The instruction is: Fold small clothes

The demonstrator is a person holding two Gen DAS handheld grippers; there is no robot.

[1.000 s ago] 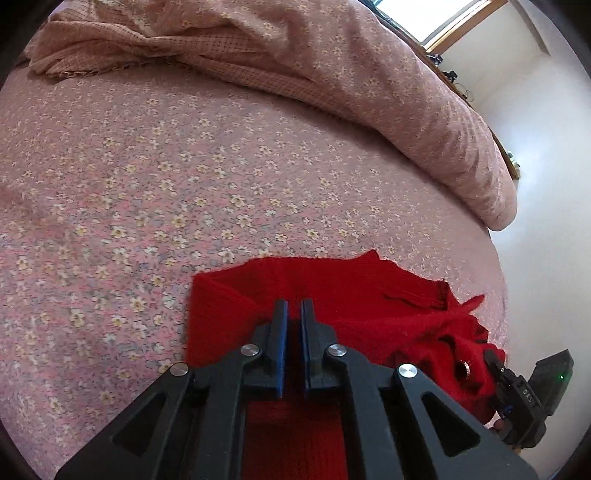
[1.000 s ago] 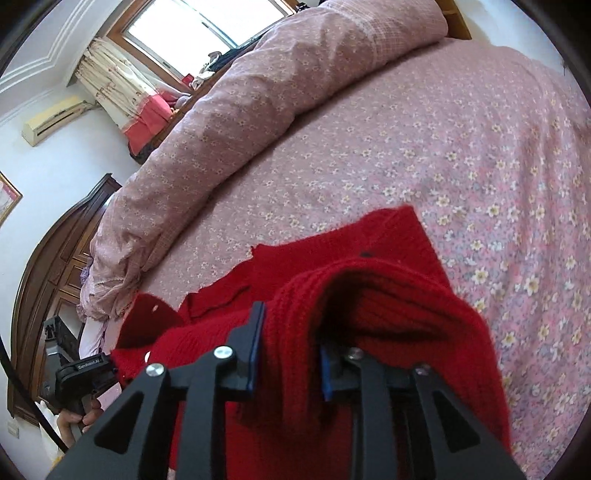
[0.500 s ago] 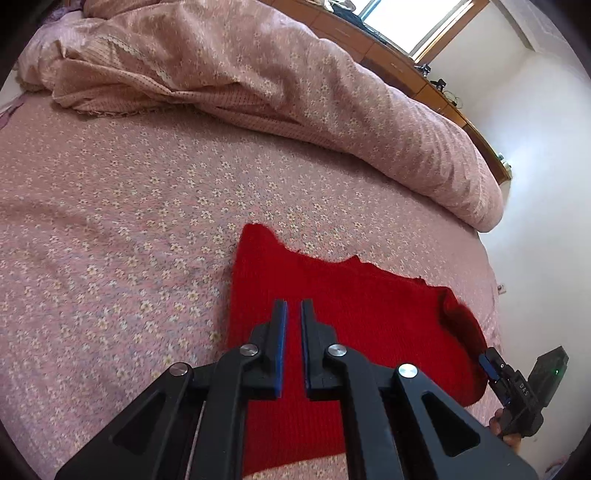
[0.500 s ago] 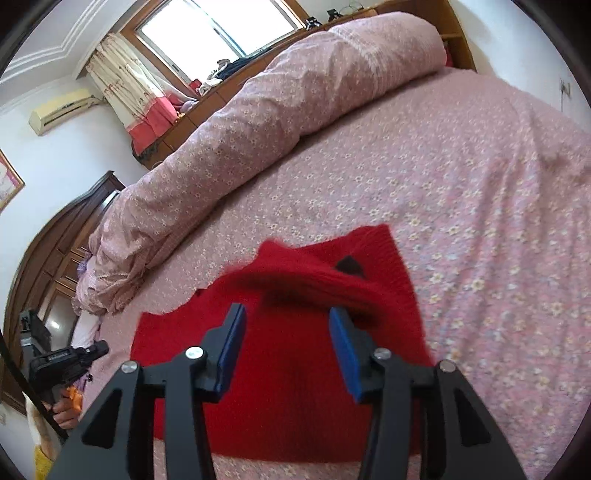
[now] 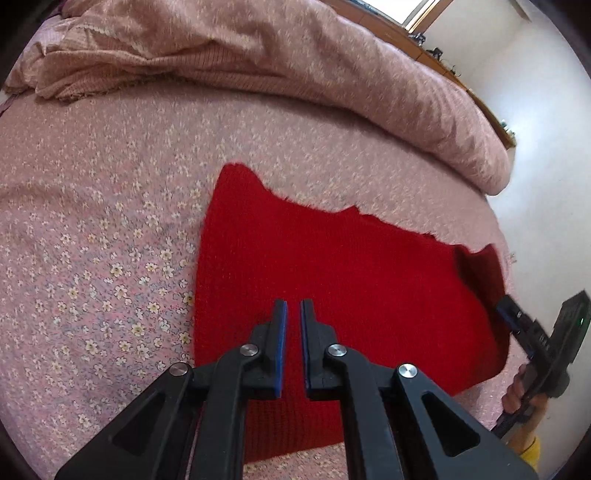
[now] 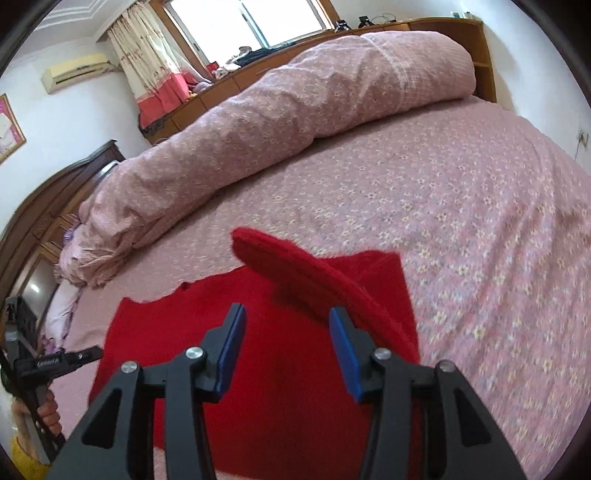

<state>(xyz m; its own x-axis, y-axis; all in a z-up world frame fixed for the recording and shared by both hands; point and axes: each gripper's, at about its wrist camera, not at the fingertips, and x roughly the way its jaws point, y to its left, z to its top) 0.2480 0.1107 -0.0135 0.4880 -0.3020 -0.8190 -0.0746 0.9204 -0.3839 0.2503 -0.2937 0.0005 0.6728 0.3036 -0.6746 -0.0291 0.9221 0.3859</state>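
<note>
A red knitted sweater (image 5: 332,273) lies spread on the pink flowered bedsheet (image 5: 92,229). My left gripper (image 5: 291,314) hovers over its near edge, jaws nearly together with a narrow gap and nothing between them. In the right wrist view the sweater (image 6: 258,350) lies flat and one sleeve (image 6: 295,266) hangs in the air beside the right finger (image 6: 343,343). My right gripper (image 6: 286,325) is open and empty above the sweater. The right gripper (image 5: 517,325) also shows at the sweater's right edge in the left wrist view.
A rolled pink quilt (image 6: 295,122) lies along the far side of the bed, also in the left wrist view (image 5: 295,55). A wooden headboard (image 6: 44,206) and shelf (image 6: 443,33) stand behind. A window with curtains (image 6: 147,62) is at the back.
My right gripper has opened and let go of the bunched red sleeve, which now drops loose. Both grippers have risen and pulled back; the sweater now lies spread flatter.
</note>
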